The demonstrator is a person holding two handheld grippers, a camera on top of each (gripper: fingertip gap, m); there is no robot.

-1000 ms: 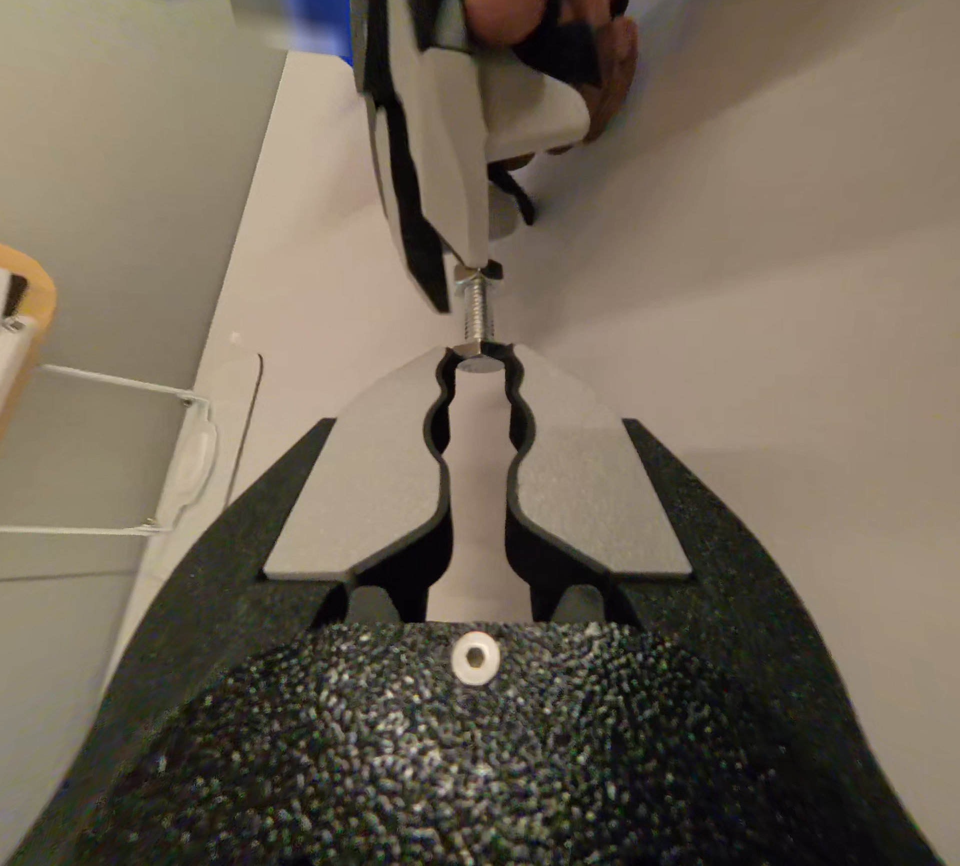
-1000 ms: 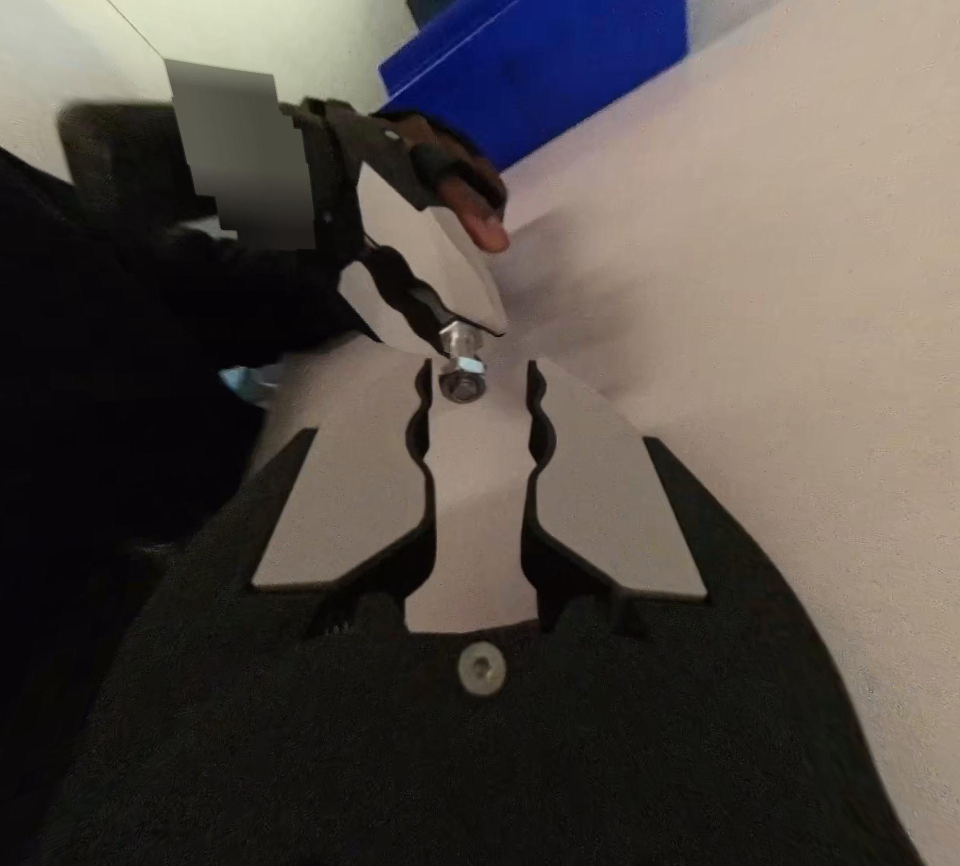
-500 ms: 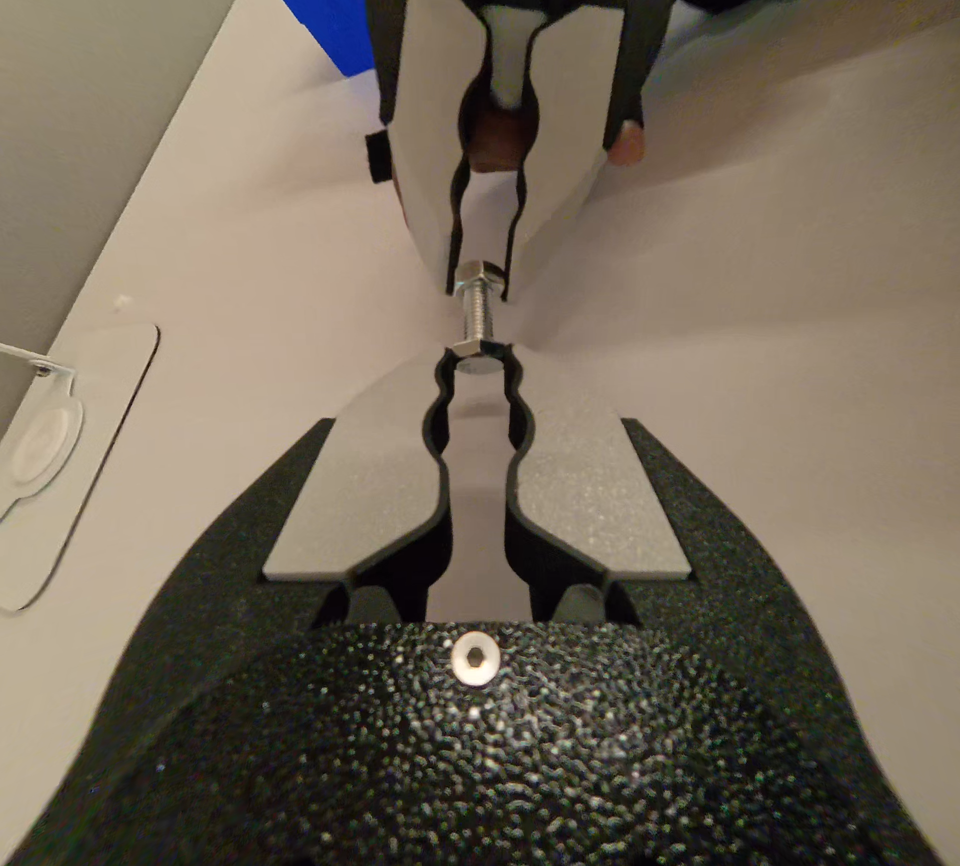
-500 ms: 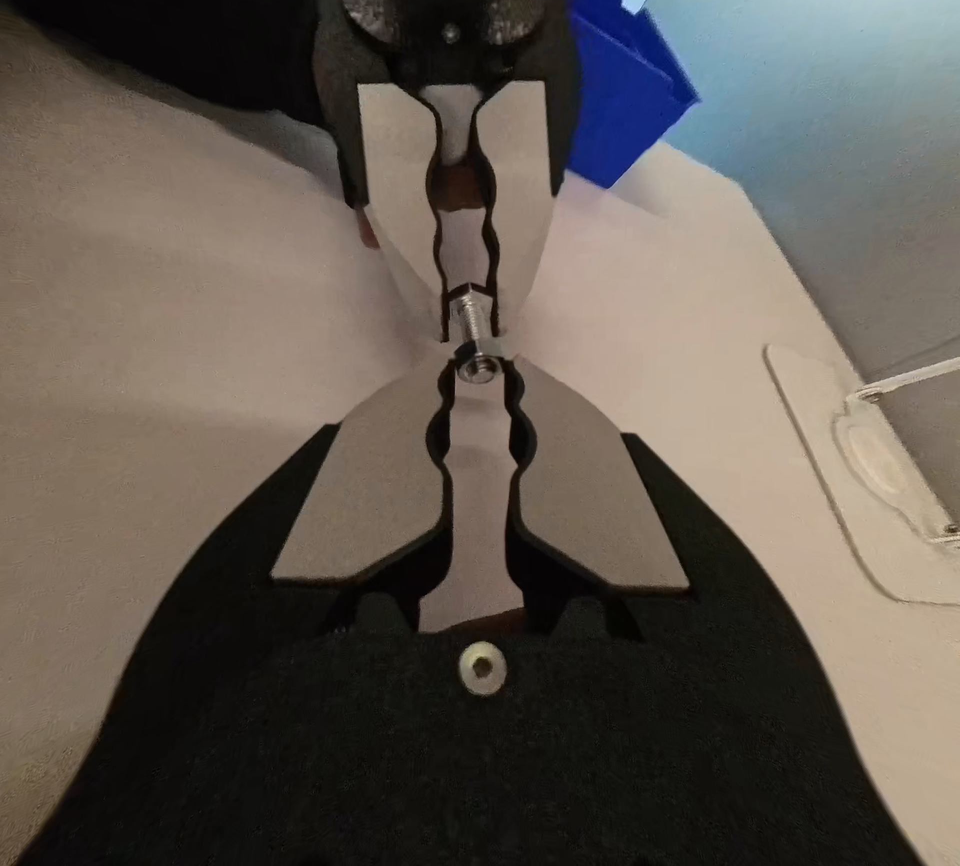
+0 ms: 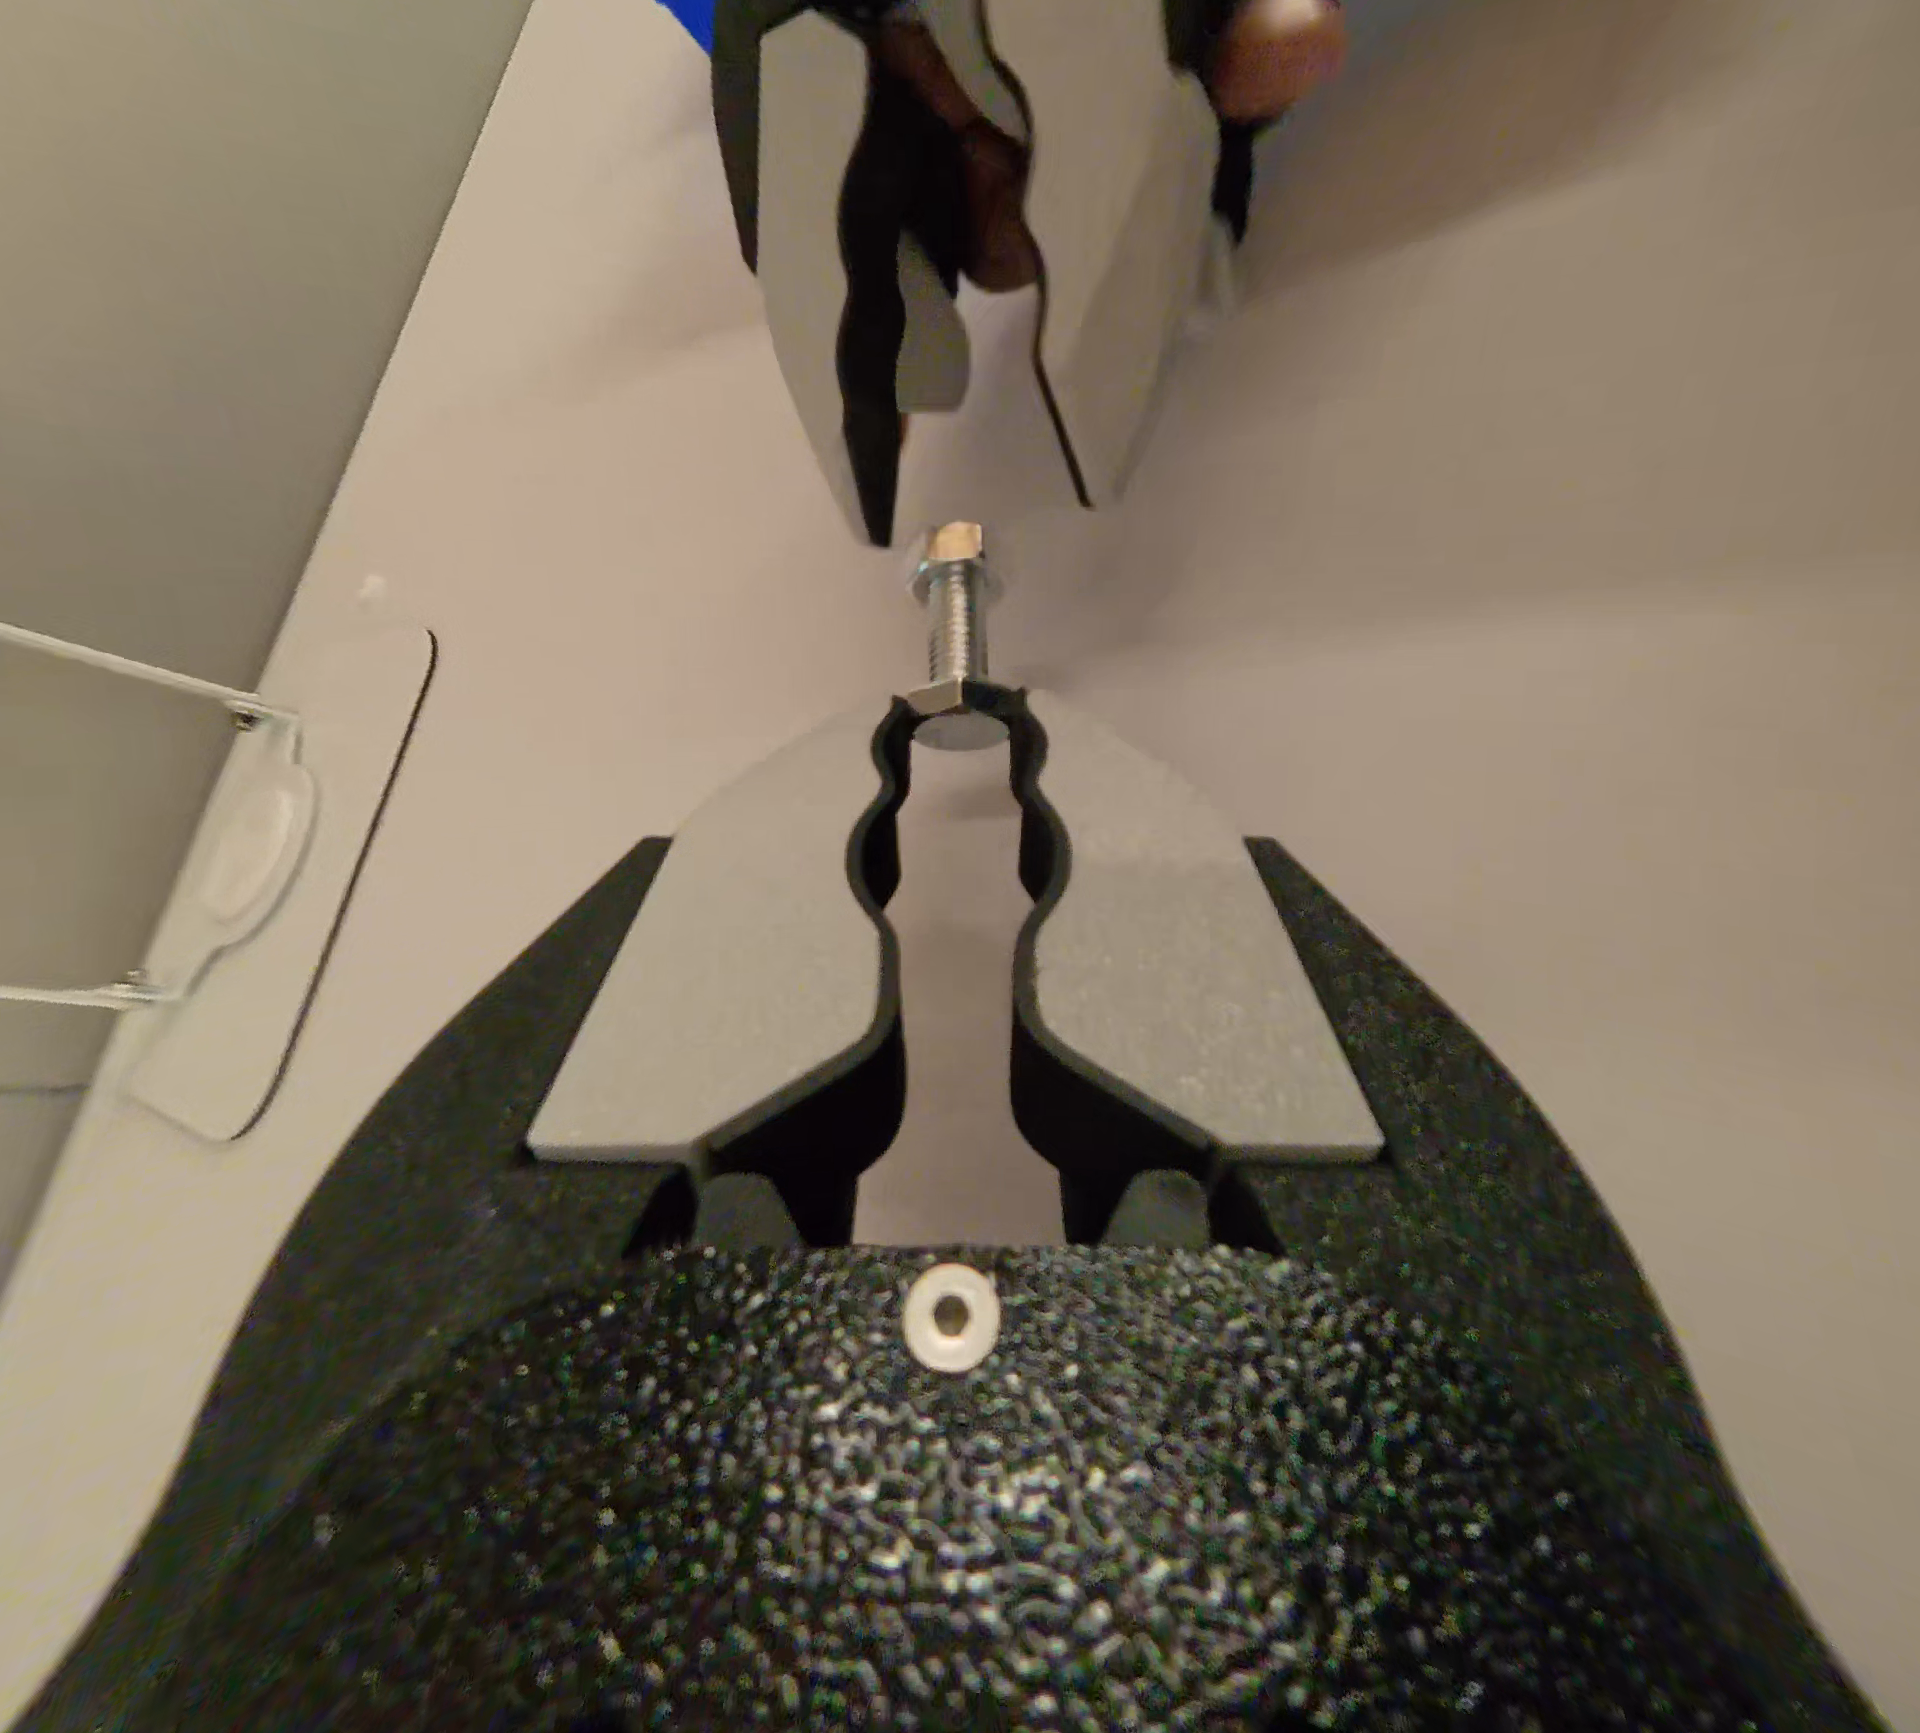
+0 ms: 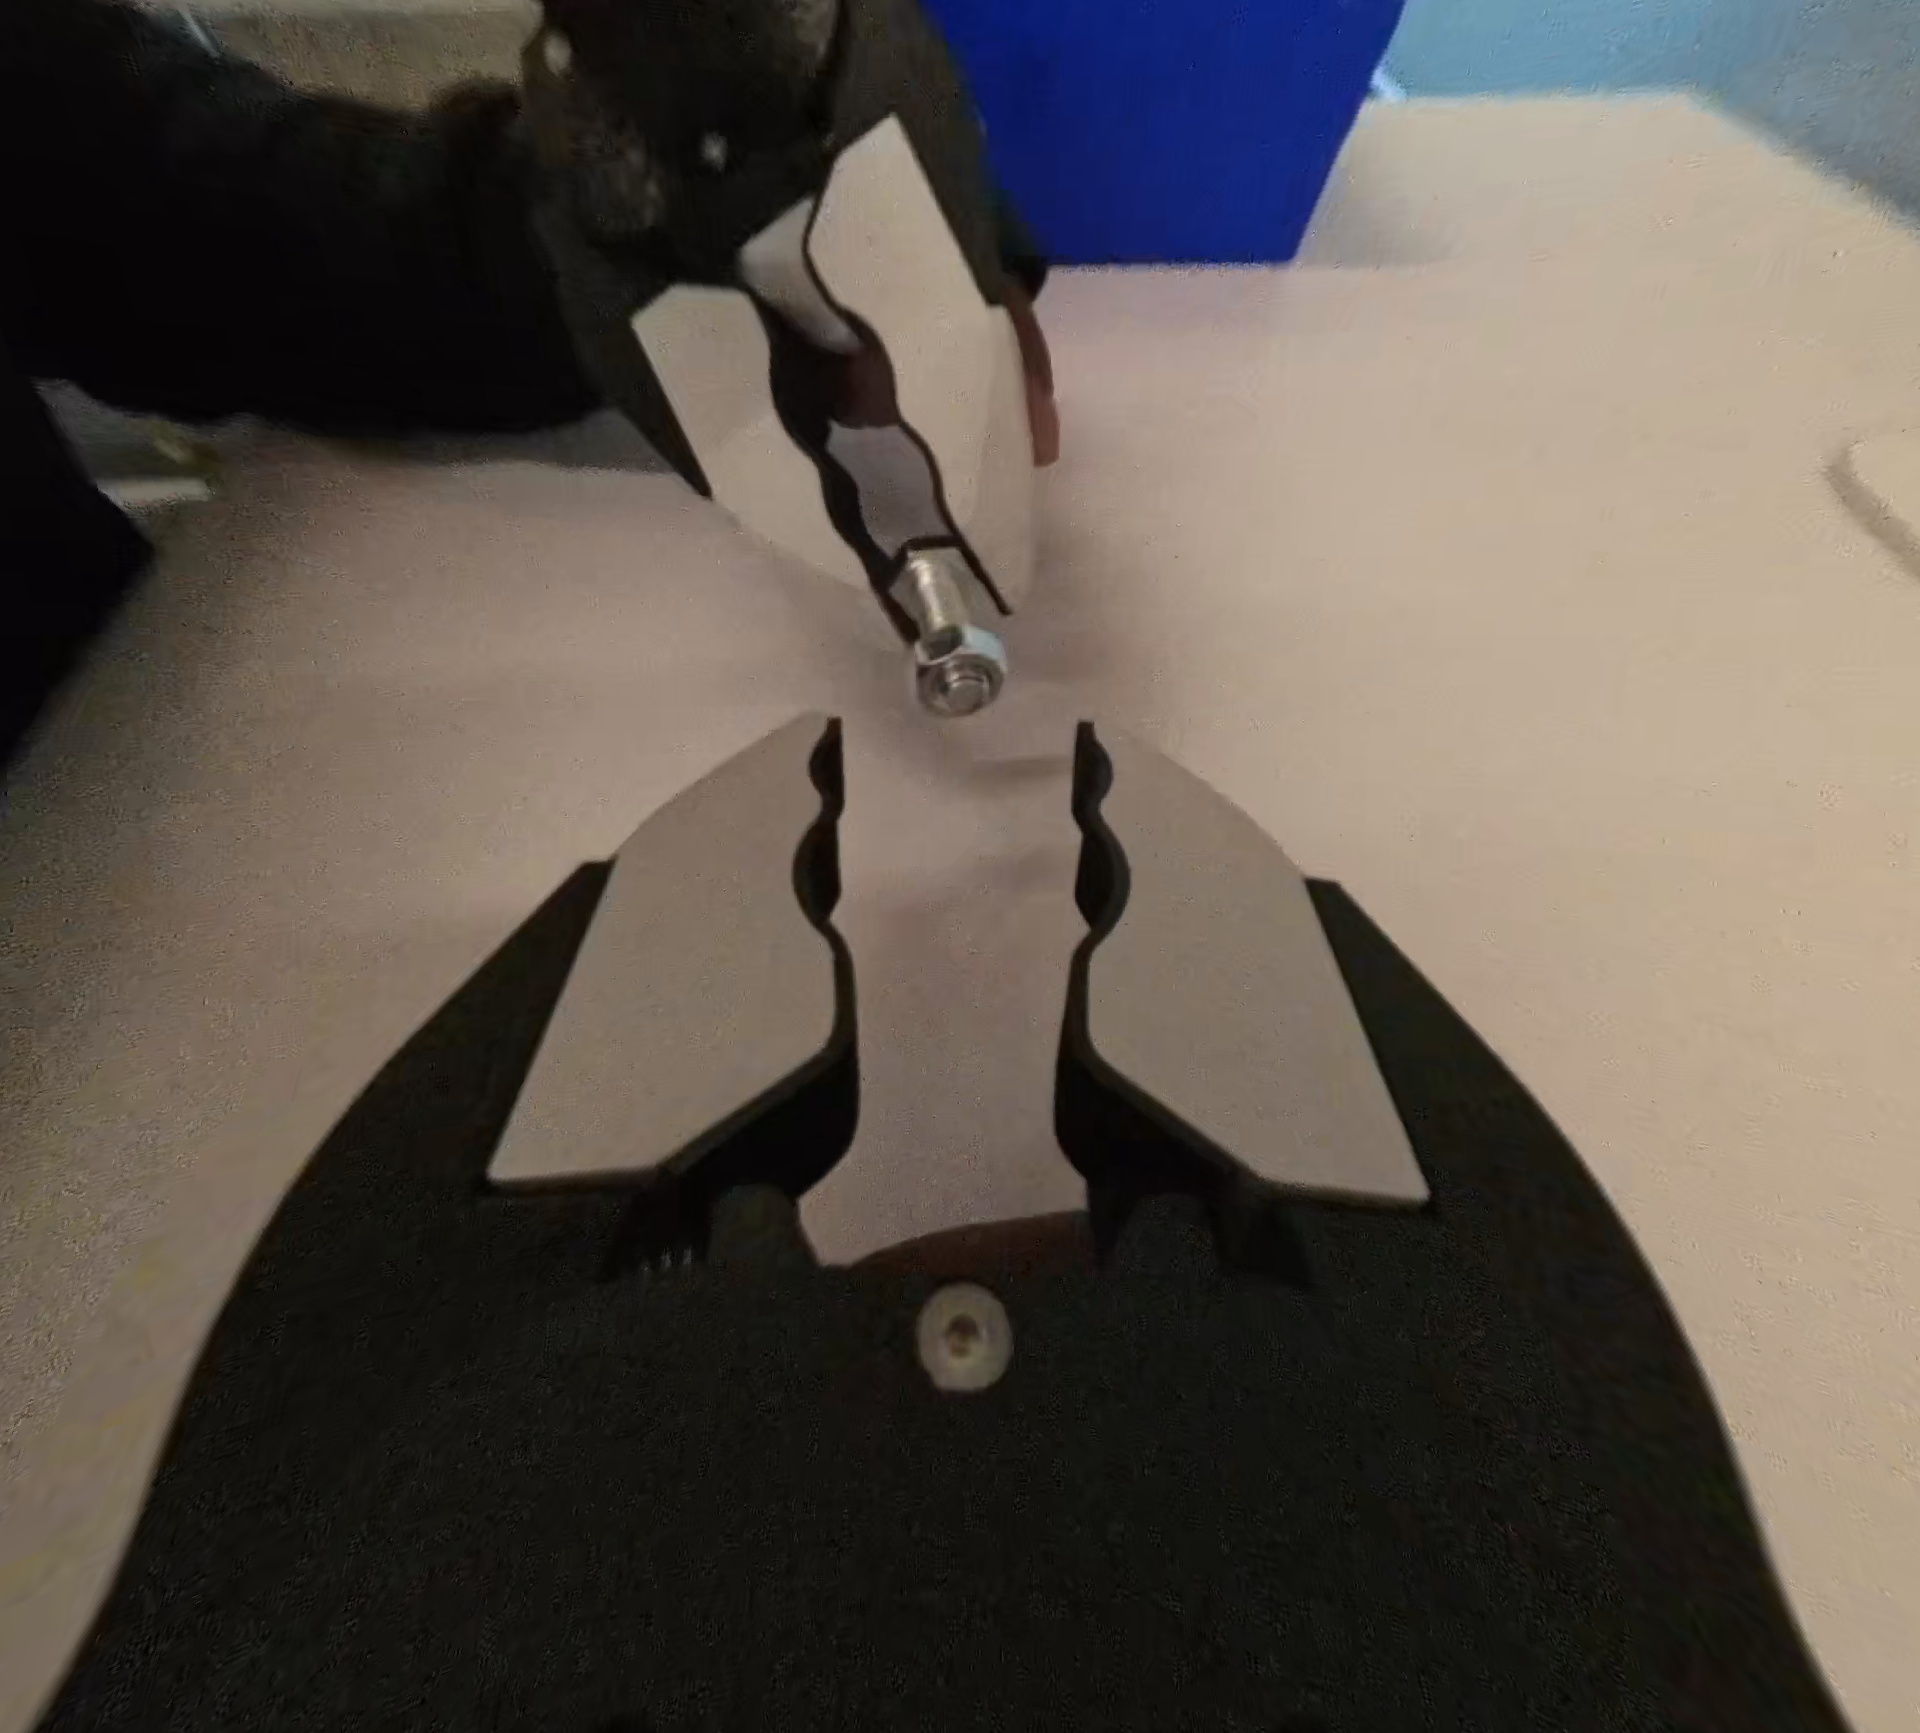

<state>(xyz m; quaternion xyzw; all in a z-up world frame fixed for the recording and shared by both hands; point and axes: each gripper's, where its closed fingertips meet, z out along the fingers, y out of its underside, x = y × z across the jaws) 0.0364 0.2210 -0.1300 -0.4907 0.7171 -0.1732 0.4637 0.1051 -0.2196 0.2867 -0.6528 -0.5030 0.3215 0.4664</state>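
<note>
On our left, the left gripper (image 5: 961,715) pinches the hex head of a silver bolt (image 5: 958,634) whose shank points straight ahead above the tabletop (image 5: 1507,644), its nut (image 6: 961,660) just beyond our right gripper (image 6: 954,738), its fingers spread and clear of it.

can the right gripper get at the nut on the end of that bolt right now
Probably yes. The right gripper stands open just short of the nut, nothing lies between them, and the left gripper holds the bolt by its head, leaving the nut end free.
</note>
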